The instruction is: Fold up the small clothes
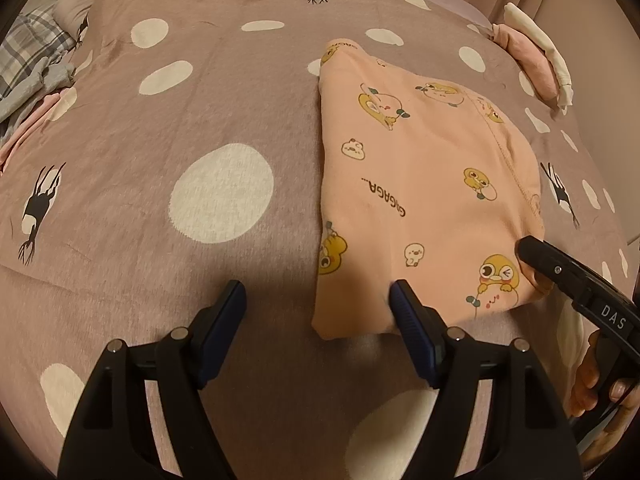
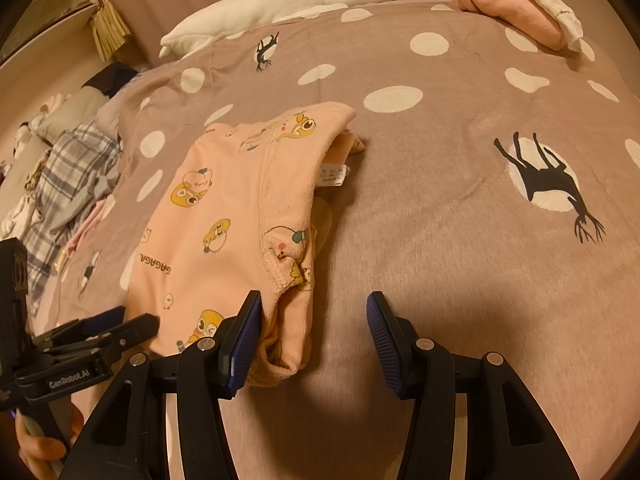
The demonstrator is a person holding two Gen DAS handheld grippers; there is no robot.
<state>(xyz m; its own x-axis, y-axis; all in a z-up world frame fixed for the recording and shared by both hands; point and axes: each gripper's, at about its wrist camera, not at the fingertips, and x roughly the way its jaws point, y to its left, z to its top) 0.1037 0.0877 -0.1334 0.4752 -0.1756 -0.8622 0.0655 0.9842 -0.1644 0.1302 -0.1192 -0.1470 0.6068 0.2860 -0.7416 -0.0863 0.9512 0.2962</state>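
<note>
Garment [image 1: 420,184], peach duck-print knit, lay part-folded on dotted bedspread [image 1: 160,160], looked soft, light, floppy, best pinched at thick hemmed near corners; left gripper [image 1: 318,300] wide and empty, right gripper [image 2: 314,320] part-open, gripping nothing.

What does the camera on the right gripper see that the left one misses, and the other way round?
Only the right wrist view shows the garment's white care label, the open layered edge beside it, and the whole plush goose.

Only the left wrist view shows the garment's straight folded left edge against a wide stretch of bare blanket.

Both show the peach duck-print garment folded on the dotted blanket, the pink and white folded pile, the plaid cloth, and open fingers at the garment's near edge.
</note>
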